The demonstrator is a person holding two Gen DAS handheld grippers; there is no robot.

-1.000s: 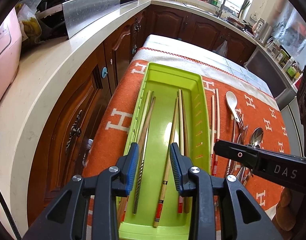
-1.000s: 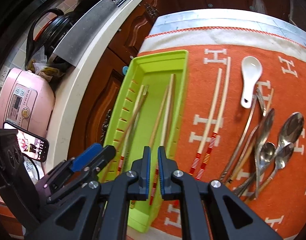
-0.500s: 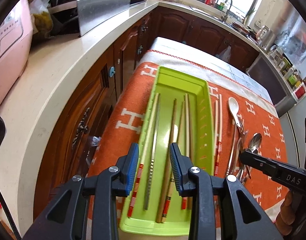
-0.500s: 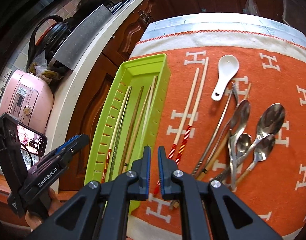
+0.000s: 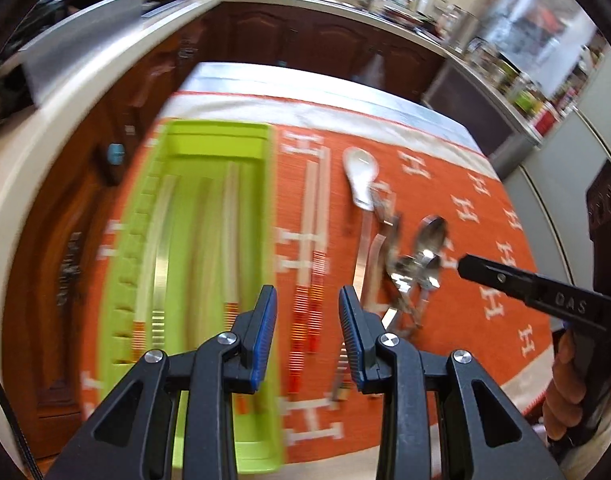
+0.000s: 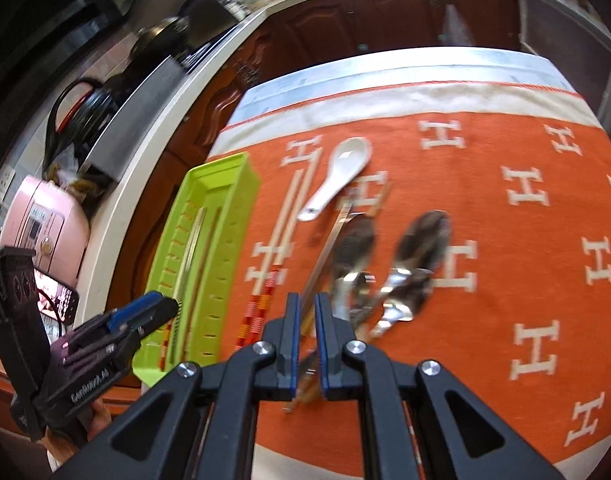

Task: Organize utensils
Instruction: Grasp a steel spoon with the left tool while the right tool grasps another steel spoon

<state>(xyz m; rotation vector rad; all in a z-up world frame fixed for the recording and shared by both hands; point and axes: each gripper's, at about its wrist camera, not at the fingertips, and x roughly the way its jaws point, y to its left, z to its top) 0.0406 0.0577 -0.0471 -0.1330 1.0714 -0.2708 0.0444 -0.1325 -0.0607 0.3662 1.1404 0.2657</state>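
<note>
Orange counter cloth (image 6: pixel 485 240): your left tongs (image 5: pixel 308 334) spread over loose chopsticks (image 5: pixel 315 240); your right tongs (image 6: pixel 304 338) nearly pressed together, empty, lower centre, above spoons (image 6: pixel 385 264).

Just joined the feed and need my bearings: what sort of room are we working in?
Most likely a home kitchen. Dark wooden cabinets run under a pale countertop, a pink rice cooker sits on it, and a clothed table holds a green tray and spoons.
</note>
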